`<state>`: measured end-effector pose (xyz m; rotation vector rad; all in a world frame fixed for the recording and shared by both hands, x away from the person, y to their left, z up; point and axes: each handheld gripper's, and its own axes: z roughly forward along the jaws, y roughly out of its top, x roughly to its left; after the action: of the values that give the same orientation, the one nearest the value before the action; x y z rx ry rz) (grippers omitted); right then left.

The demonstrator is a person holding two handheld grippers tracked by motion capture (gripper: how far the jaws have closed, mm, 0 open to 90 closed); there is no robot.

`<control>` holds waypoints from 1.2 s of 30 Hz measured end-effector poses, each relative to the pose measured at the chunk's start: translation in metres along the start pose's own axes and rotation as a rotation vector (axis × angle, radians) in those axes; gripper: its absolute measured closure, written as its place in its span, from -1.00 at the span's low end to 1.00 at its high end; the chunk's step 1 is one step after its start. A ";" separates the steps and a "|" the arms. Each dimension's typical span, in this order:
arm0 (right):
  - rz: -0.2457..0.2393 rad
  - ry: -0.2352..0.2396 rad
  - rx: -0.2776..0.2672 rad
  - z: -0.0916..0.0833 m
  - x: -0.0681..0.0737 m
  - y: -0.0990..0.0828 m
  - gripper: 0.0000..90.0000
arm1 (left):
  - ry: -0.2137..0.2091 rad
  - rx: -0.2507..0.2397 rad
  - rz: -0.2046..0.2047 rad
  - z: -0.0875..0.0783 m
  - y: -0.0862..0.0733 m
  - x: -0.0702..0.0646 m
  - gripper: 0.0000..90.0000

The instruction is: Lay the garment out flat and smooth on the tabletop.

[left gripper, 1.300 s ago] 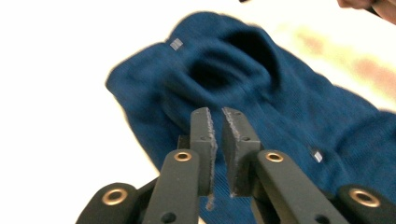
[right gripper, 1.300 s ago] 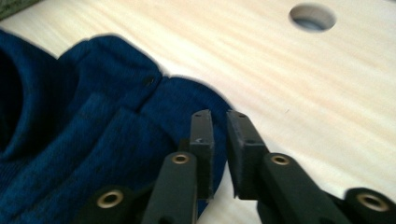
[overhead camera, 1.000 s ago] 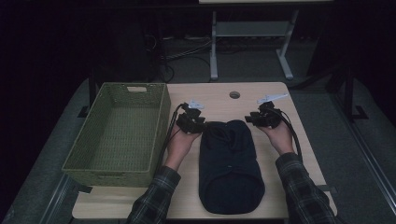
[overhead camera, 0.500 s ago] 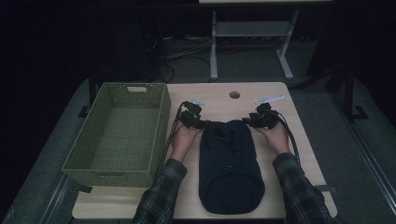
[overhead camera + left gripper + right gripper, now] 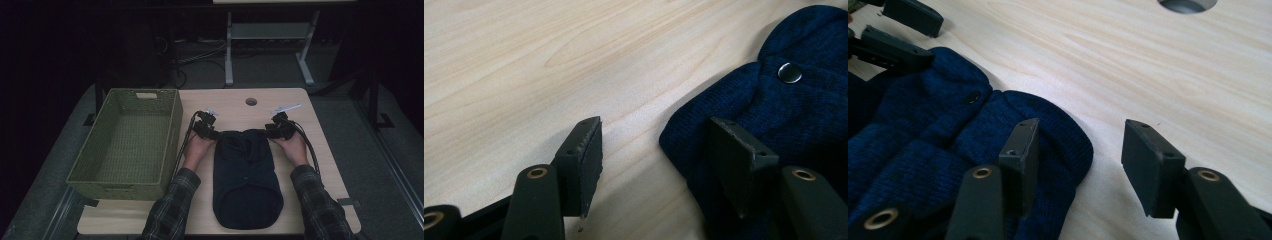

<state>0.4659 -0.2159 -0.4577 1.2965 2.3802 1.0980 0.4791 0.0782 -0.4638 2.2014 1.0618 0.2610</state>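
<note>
You have the navy knitted garment (image 5: pixel 247 175) lying flat down the middle of the wooden table (image 5: pixel 235 102), its rounded bottom near the near edge and its far end, the one with the metal snap (image 5: pixel 789 73), pointing toward the far edge with the cable hole (image 5: pixel 251 101). Your left gripper (image 5: pixel 214 134) sits at the garment's far left corner and your right gripper (image 5: pixel 272 132) at the far right corner, so each takes one end of the same edge. Both sets of jaws have just been opening, and now they stand apart and hold nothing. In the left gripper view one jaw rests over bare wood while the other lies above the knit, the corner fold between them but not pinched. The right gripper view shows the mirror of this: one jaw over the cloth, the other over the table. That straddle looks like readiness for a two-corner pinch, probably to fold the garment or lift it toward the green woven basket (image 5: pixel 127 142) along the left edge.
</note>
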 end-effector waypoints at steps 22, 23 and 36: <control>-0.039 0.037 0.085 0.010 0.007 -0.002 0.77 | -0.067 0.009 0.057 -0.002 0.003 -0.005 0.84; -0.042 0.029 0.088 0.009 0.008 -0.001 0.77 | -0.065 0.009 0.054 -0.002 0.004 -0.005 0.85; -0.039 0.028 0.025 -0.013 0.015 0.011 0.77 | -0.040 -0.065 0.061 -0.027 0.014 -0.007 0.85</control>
<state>0.4578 -0.2068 -0.4389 1.2446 2.4364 1.0859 0.4715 0.0800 -0.4338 2.1744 0.9529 0.2739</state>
